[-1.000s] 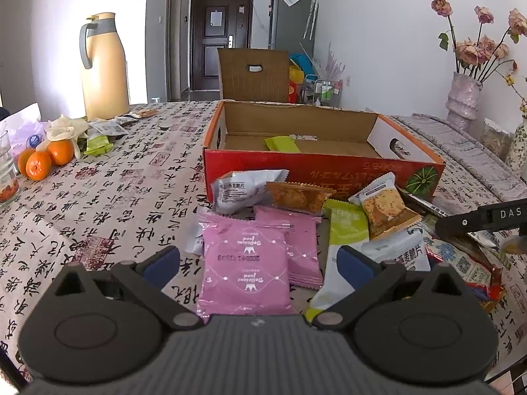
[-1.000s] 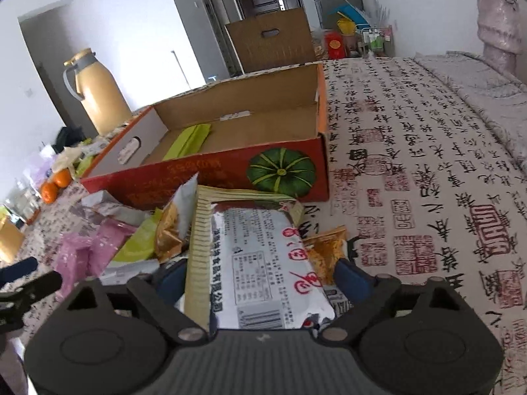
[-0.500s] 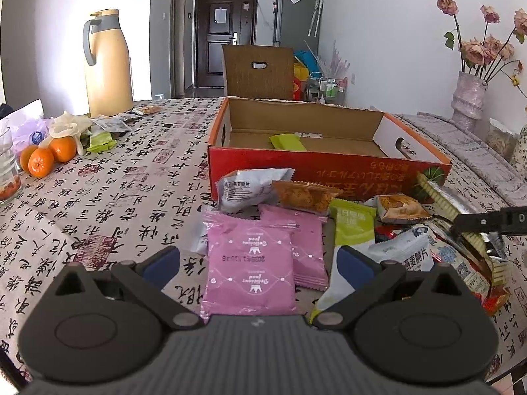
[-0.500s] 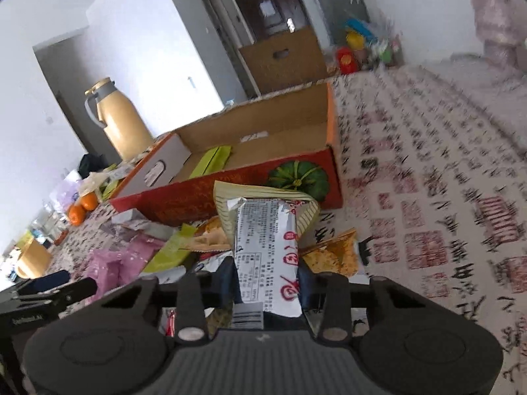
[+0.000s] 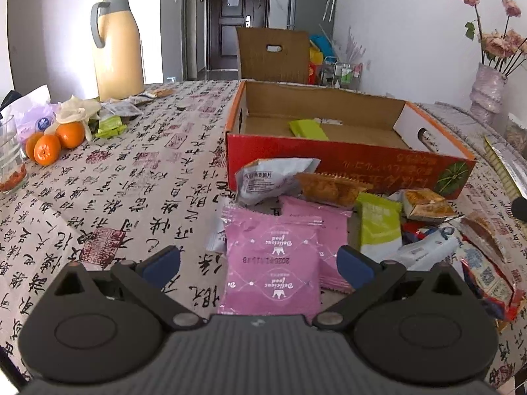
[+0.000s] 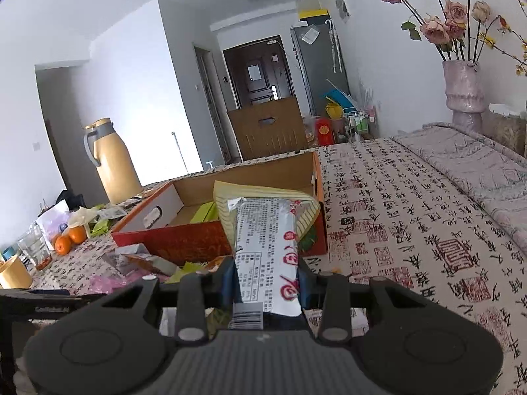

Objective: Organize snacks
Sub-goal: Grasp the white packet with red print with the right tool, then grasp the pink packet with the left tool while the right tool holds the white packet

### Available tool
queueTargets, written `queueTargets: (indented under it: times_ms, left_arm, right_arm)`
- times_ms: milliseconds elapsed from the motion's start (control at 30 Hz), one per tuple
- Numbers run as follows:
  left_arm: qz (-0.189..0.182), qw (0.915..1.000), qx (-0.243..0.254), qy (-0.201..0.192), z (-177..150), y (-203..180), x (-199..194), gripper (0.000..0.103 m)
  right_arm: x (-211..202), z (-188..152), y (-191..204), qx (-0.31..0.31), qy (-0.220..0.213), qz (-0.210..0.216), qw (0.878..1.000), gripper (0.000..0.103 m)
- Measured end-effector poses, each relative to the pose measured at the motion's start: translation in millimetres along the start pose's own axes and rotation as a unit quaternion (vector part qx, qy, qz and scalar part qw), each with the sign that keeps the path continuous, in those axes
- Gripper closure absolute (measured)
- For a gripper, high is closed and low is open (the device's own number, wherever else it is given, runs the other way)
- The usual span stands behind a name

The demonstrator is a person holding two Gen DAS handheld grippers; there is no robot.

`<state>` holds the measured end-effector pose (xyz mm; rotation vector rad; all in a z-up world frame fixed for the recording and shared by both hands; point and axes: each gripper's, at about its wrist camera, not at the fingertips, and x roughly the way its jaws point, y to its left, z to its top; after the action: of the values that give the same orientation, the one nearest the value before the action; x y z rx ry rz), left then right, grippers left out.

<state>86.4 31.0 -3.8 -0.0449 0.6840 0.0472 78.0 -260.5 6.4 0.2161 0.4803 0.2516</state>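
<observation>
An open red cardboard box with a green packet inside stands on the table. A pile of snack packets lies in front of it, with a pink packet nearest. My left gripper is open, low over the pink packet. My right gripper is shut on a long silver snack pack with red print, held up in front of the box. The pack's edge shows at the far right of the left wrist view.
A yellow thermos, oranges, a glass and wrappers stand at the table's left. A vase of roses stands at the back right. A brown box stands behind the table.
My right gripper closed on the silver snack pack and lifted it off the pile toward the box. My left gripper stayed open over the pink packet.
</observation>
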Motion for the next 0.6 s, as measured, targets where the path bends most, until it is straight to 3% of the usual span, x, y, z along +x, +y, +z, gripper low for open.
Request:
queueTargets:
  times_ms: [133,533,600]
  left_arm:
    - [0.0,1.0,-0.004,0.007,-0.7,-1.7,4.7,0.002]
    - [-0.013,0.9988,-0.018,0.043,-3.8,-2.4,17.5,0.037]
    - [-0.016,0.9986,-0.023,0.045,-4.9,-1.2,17.9,0.038]
  right_arm:
    - [-1.4,-4.5,0.1,0.004,0.001,-0.003,1.0,0.066]
    - [-1.4,-8.8,-1.9,0.016,0.001,-0.009,1.0,0.066]
    - [-1.6,-9.2,-2.0,0.017,0.001,-0.009,1.0,0.066]
